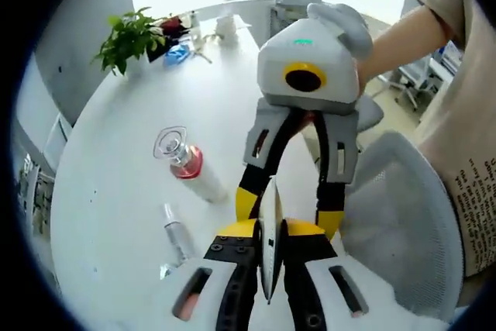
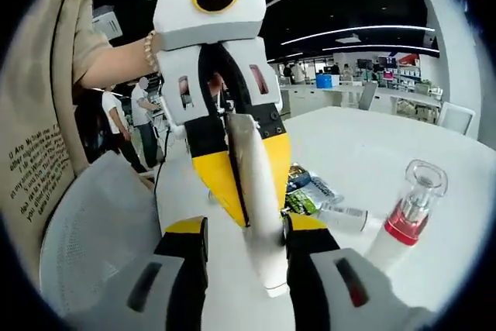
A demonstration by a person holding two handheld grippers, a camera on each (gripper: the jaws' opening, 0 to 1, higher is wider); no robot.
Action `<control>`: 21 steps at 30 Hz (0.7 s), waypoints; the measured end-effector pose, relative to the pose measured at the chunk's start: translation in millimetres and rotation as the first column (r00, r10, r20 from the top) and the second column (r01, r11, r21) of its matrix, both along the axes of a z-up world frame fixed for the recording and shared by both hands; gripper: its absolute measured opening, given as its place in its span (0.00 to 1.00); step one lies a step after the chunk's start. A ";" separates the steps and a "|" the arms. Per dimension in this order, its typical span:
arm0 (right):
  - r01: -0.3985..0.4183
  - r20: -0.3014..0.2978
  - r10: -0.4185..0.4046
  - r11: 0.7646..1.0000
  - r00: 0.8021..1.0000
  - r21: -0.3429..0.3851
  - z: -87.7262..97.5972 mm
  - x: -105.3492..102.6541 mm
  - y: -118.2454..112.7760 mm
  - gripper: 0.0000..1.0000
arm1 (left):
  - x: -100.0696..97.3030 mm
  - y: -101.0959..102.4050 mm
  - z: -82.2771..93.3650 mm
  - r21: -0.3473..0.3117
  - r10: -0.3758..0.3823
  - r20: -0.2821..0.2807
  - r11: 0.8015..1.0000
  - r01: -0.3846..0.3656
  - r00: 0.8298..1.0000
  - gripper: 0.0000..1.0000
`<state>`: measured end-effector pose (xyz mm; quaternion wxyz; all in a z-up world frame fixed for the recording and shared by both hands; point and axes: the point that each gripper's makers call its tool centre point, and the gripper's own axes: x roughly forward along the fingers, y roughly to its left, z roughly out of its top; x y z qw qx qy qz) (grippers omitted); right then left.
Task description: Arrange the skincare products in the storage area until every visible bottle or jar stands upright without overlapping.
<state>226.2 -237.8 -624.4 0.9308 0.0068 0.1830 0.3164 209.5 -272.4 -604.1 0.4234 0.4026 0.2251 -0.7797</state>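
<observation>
A white tube [image 1: 270, 226] [image 2: 258, 215] hangs over the white round table [image 1: 116, 191] between both grippers. My left gripper [image 1: 270, 242] [image 2: 246, 172] is shut on its thin edge. My right gripper [image 2: 248, 257] [image 1: 288, 211] faces the left one, its jaws apart on either side of the tube's other end. A white bottle [image 1: 194, 170] [image 2: 407, 218] with a red collar and a clear cap stands on the table, as far as I can tell. A small clear vial [image 1: 177, 232] [image 2: 341, 217] lies flat near it.
A potted plant [image 1: 128, 36] and small items stand at the table's far edge. Green sachets [image 2: 306, 187] lie behind the tube. A grey mesh chair [image 1: 403, 207] [image 2: 93, 222] is close by the person's arm [image 1: 403, 36].
</observation>
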 end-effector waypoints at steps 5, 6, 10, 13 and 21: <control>0.040 -0.014 -0.040 0.999 0.999 0.002 -7.1 -2.8 -6.3 0.54 | 4.4 -11.9 -5.2 0.010 0.002 -0.002 1.000 -0.002 1.000 0.06; 0.041 -0.016 -0.041 0.999 0.999 0.001 -8.5 -4.1 -6.5 0.57 | 5.1 -13.3 -6.1 0.013 0.000 0.000 1.000 0.000 1.000 0.06; 0.070 -0.026 -0.070 0.997 0.997 0.017 -12.4 -9.2 -12.2 0.64 | 7.0 -21.2 -10.4 0.024 -0.006 -0.013 1.000 0.006 1.000 0.06; 0.096 -0.035 -0.095 0.995 0.995 0.025 -14.9 -14.1 -18.8 0.67 | 9.0 -26.7 -12.6 0.029 -0.004 -0.015 1.000 0.004 1.000 0.06; 0.150 -0.081 -0.147 0.988 0.986 0.034 -30.9 -36.1 -31.8 0.74 | 29.6 -41.1 -17.4 0.031 0.027 0.017 0.999 -0.027 1.000 0.06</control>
